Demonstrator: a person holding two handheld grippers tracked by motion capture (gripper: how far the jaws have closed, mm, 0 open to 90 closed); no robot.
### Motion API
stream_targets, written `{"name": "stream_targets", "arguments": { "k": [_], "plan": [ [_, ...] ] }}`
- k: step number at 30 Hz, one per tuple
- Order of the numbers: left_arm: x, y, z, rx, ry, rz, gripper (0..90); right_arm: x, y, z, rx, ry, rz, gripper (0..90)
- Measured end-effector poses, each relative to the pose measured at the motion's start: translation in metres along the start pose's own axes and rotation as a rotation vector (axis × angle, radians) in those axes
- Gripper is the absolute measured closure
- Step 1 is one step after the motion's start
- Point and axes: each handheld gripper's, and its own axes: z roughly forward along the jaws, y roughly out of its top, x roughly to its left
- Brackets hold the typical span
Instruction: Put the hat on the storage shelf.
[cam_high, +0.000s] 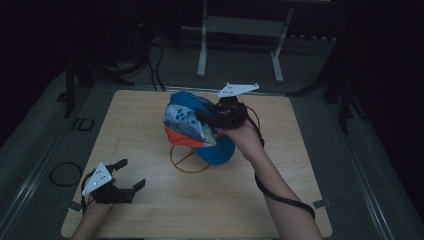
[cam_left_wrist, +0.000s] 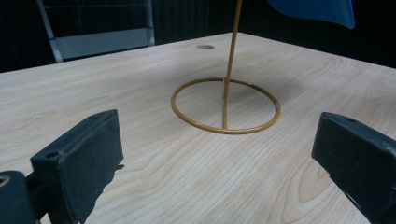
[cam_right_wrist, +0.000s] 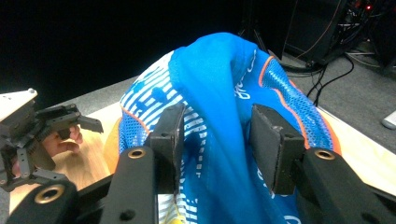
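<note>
Work in hand: a blue cap with a white-patterned mesh panel and orange trim (cam_high: 192, 125) is being set on a thin gold wire stand with a ring base (cam_high: 187, 161) on the light wooden table (cam_high: 150, 210).

Cap position: it sits draped over the top of the stand's upright post, directly under and in front of the right gripper (cam_high: 206, 118). Its blue brim hangs on the near side, above the ring base. In the right gripper view a ridge of the cap's crown (cam_right_wrist: 219, 112) rises between that gripper's two jaws.

Right gripper: its jaws stand partly apart, one on each side of the fabric ridge. The pads (cam_right_wrist: 273, 144) look close to the cloth but not pressed into it, so I judge the grip let go rather than holding.

Left gripper: the left gripper (cam_high: 131, 175) rests low near the table's near left corner, well apart from the cap, jaws wide and empty. Straight ahead of its jaws lie the ring base (cam_left_wrist: 225, 107) and the post, with the cap's brim edge (cam_left_wrist: 313, 11) overhead.

Done: the cap appears carried to the stand and lowered onto the post, and the release looks made.

Left: drawing the right gripper clear without dragging the cloth. Whether the cap sits square on the post cannot be told, since the crown looks bunched and tilted; a nudge to straighten it may be needed.

Risk: the light stand could tip if a jaw snags the mesh.
</note>
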Motion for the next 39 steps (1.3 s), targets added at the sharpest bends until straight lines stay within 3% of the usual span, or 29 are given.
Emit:
{"name": "stream_targets", "arguments": {
  "k": [5,15,22,24,30,39],
  "plan": [
    [-0.001,-0.001,0.0,-0.002,-0.006,0.002,2.2,0.0,-0.003,-0.001,-0.012,0.004,0.005,50.4],
    [-0.002,-0.002,0.0,-0.004,-0.001,-0.005,2.2,0.002,-0.014,-0.022,-0.048,-0.022,-0.026,33.4],
    [-0.002,-0.003,0.0,-0.003,0.003,-0.007,2.2,0.0,-0.023,-0.035,-0.058,-0.017,-0.019,20.0],
    [-0.003,-0.003,0.001,0.0,0.004,-0.004,2.2,-0.002,-0.028,-0.04,-0.065,0.017,-0.023,14.3],
    [-0.003,-0.004,0.001,0.004,0.001,-0.007,2.2,-0.003,-0.04,-0.048,-0.088,0.013,-0.013,13.7],
    [-0.005,-0.005,0.002,0.006,-0.001,0.001,2.2,-0.006,-0.062,-0.056,-0.069,-0.022,-0.029,13.8]
  ]
}}
